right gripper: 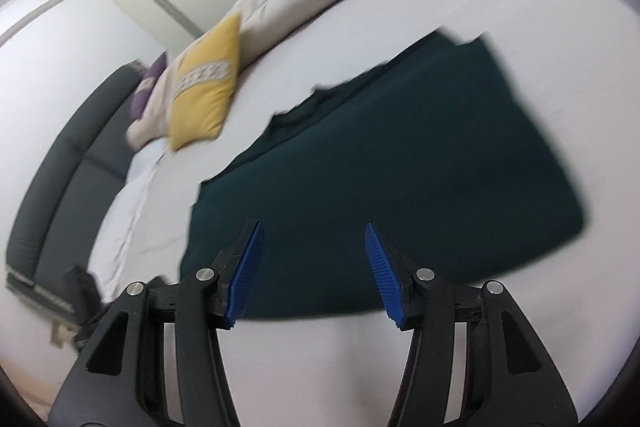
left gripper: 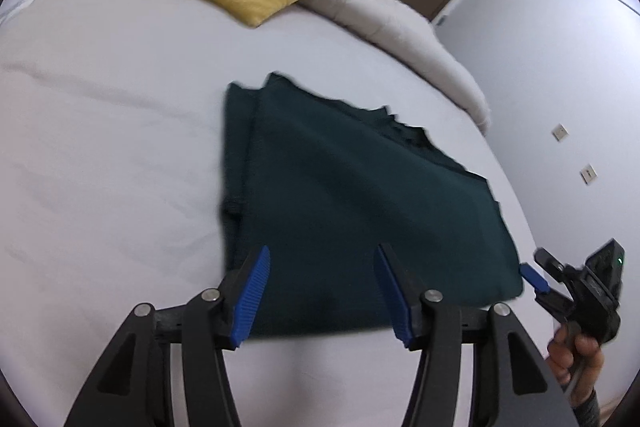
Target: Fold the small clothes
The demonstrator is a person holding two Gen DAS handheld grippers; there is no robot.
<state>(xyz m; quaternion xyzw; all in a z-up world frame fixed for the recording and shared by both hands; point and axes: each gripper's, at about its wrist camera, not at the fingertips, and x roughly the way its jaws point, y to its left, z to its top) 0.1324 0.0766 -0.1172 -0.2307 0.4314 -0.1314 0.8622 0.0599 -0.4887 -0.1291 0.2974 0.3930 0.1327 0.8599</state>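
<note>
Blue-padded left hand-held gripper (left gripper: 322, 293) & right hand-held gripper (right gripper: 314, 269) both released, gaping above dark-green garment (left gripper: 352, 195).

Right-view garment (right gripper: 400, 163) edges motion-blurred; dark headboard (right gripper: 60, 195) partly cropped

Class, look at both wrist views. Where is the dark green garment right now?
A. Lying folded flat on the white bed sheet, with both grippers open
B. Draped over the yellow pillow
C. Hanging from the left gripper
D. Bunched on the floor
A: the dark green garment lies flat on the white bed sheet, and nothing sits between the pads of the left gripper or the right gripper.
</note>
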